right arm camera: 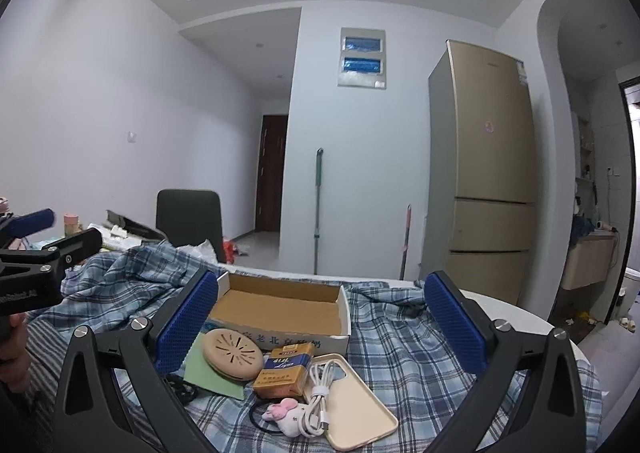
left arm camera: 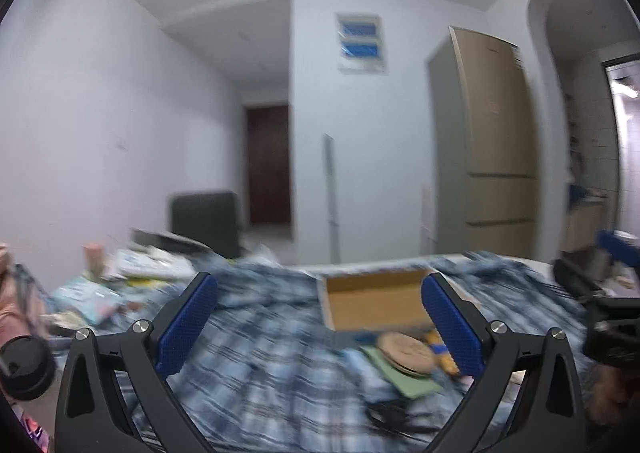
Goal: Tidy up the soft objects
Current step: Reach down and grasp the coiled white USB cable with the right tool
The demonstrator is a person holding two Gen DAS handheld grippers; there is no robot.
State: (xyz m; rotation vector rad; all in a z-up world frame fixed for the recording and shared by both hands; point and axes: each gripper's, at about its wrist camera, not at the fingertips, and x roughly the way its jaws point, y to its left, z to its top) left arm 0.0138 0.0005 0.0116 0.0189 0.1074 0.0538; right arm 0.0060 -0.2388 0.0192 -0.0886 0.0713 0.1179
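A blue plaid cloth [right arm camera: 400, 349] covers the table; it also shows blurred in the left wrist view [left arm camera: 260, 353]. On it stands an open cardboard box [right arm camera: 280, 311], empty, also in the left wrist view [left arm camera: 372, 303]. In front lie a round beige pad [right arm camera: 232, 353], a green sheet [right arm camera: 212, 377], a cigarette pack [right arm camera: 284, 371], a beige phone case [right arm camera: 356, 409], a coiled white cable [right arm camera: 318, 393] and a small pink plush toy [right arm camera: 286, 415]. My right gripper [right arm camera: 320, 329] is open above these items. My left gripper [left arm camera: 320, 323] is open over the cloth, empty.
A dark chair [right arm camera: 190, 219] stands behind the table. Clutter of papers and a pink cup [right arm camera: 72, 223] sits at the far left. A gold fridge [right arm camera: 484, 173] stands at the right wall. A black hair tie [right arm camera: 260, 419] lies by the plush.
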